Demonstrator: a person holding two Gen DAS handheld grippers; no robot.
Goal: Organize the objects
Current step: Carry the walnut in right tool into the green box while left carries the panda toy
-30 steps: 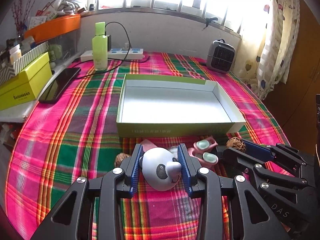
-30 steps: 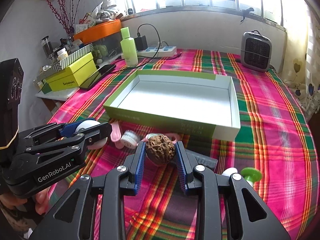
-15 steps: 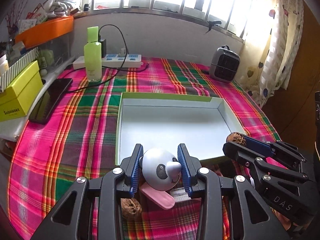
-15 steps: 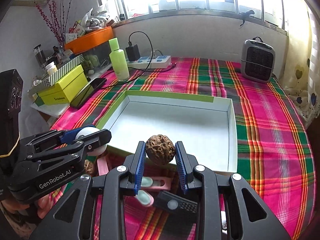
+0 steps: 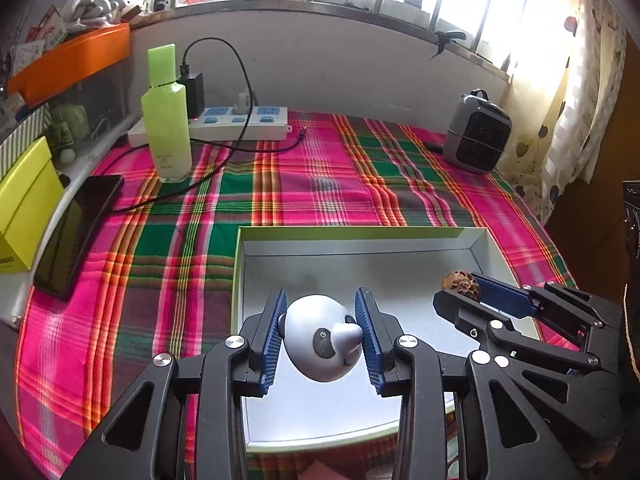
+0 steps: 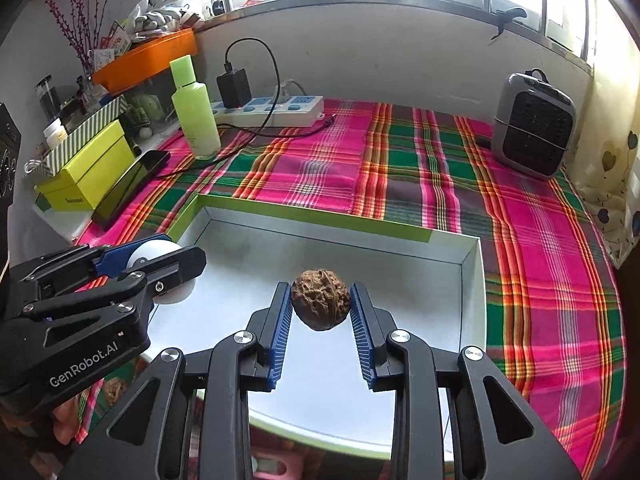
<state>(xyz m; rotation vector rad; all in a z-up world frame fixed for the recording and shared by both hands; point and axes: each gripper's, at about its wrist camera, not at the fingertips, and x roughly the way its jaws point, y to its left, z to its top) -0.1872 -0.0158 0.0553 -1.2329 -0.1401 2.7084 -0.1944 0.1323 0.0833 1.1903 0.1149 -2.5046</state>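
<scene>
Left gripper (image 5: 320,336) clamps the panda toy (image 5: 320,340) and right gripper (image 6: 320,304) clamps the walnut (image 6: 320,299), both over the box (image 6: 472,280), apparently for release inside.

Home: plaid tablecloth (image 5: 320,184), curtained window (image 5: 560,80)

**Left wrist view: two loaded grippers above box**

Left gripper (image 5: 321,334) clamps a grey panda-faced ball (image 5: 320,338) over the white-lined, green-edged box (image 5: 360,234). Right gripper (image 5: 460,290) grips a walnut (image 5: 460,282). Plaid tablecloth (image 5: 320,184) beneath.
</scene>
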